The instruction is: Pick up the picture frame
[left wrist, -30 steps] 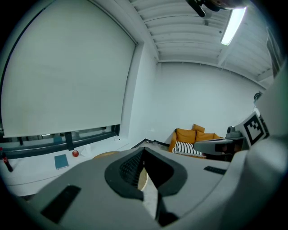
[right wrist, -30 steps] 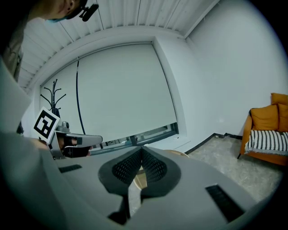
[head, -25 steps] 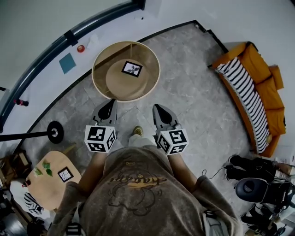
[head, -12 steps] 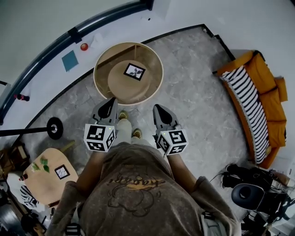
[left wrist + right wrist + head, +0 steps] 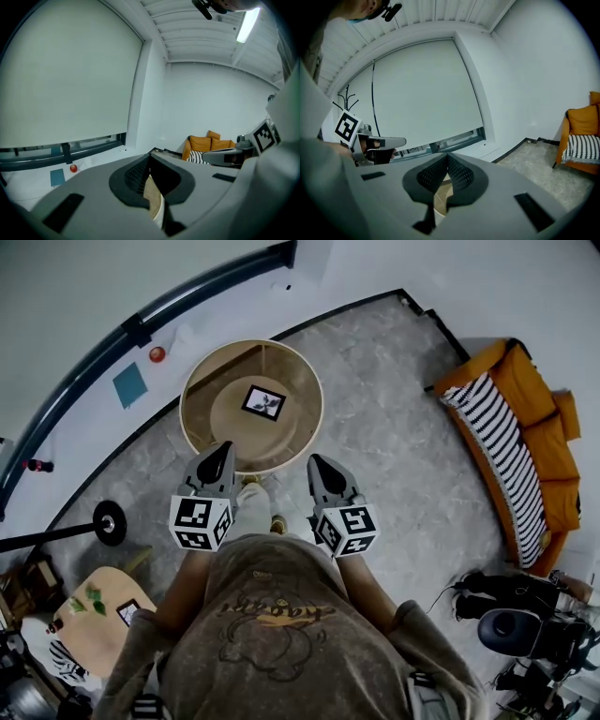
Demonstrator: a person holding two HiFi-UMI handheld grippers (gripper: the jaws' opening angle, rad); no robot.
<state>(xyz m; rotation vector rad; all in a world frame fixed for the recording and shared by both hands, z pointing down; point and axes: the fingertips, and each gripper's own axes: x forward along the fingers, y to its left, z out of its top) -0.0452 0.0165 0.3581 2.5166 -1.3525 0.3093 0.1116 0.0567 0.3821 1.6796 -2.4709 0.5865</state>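
The picture frame [image 5: 264, 401], black-edged with a white mat and a plant print, lies on the round wooden table [image 5: 202, 418] ahead of me. My left gripper [image 5: 223, 450] is shut and empty, its tip over the table's near rim. My right gripper [image 5: 316, 463] is also shut and empty, just short of the rim on the right. In the left gripper view the closed jaws of the left gripper [image 5: 150, 158] show only a sliver of the table's wood behind them. The right gripper [image 5: 447, 158] in its own view looks the same. The frame is hidden in both gripper views.
An orange sofa [image 5: 525, 381] with a striped blanket stands at the right. A small wooden side table [image 5: 98, 620] with a second frame and leaves sits at the lower left. A black lamp base [image 5: 110, 522] lies at the left, and dark equipment [image 5: 514, 624] at the lower right.
Both grippers have moved forward toward the round table, side by side and still shut. The left tip now overlaps the table's near rim.
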